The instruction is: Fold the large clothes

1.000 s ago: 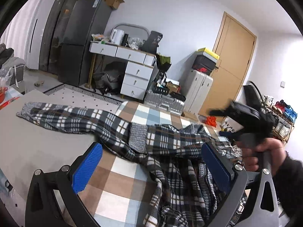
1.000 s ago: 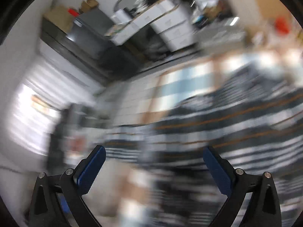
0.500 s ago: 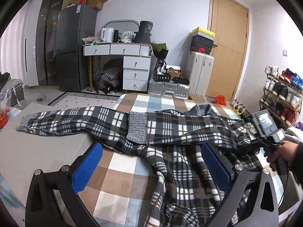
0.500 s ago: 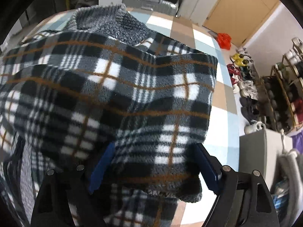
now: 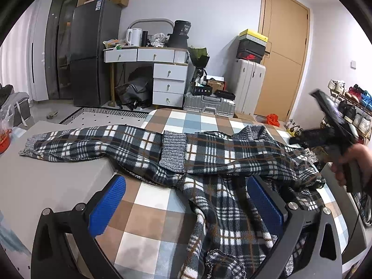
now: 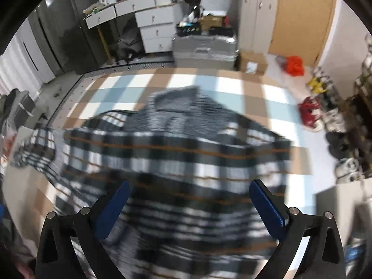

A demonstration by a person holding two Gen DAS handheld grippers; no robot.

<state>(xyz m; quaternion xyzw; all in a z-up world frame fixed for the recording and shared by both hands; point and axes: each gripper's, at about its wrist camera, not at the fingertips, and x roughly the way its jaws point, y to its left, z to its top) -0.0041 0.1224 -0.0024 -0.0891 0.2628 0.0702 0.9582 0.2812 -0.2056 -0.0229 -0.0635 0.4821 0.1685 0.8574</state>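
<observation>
A dark plaid fleece sweater (image 5: 223, 158) with grey ribbed cuffs and collar lies on a checked cloth (image 5: 148, 218). One sleeve stretches far left; the other sleeve lies folded across the chest. My left gripper (image 5: 186, 207) is open and empty, low over the sweater's lower part. My right gripper (image 6: 189, 209) is open and empty above the sweater body (image 6: 176, 162), which looks blurred. The right gripper also shows in the left wrist view (image 5: 334, 137), held up at the right edge.
The table's grey bare part (image 5: 46, 186) lies to the left. Behind stand a fridge (image 5: 93, 53), a white drawer desk (image 5: 162, 76), suitcases (image 5: 248, 88) and a wooden door (image 5: 281, 58). A shoe rack (image 5: 353, 102) is at the right.
My right gripper let go of the folded plaid cloth, opened wider and rose away from it. The sleeve now lies across the chest. The left gripper stayed open and nearly still.
</observation>
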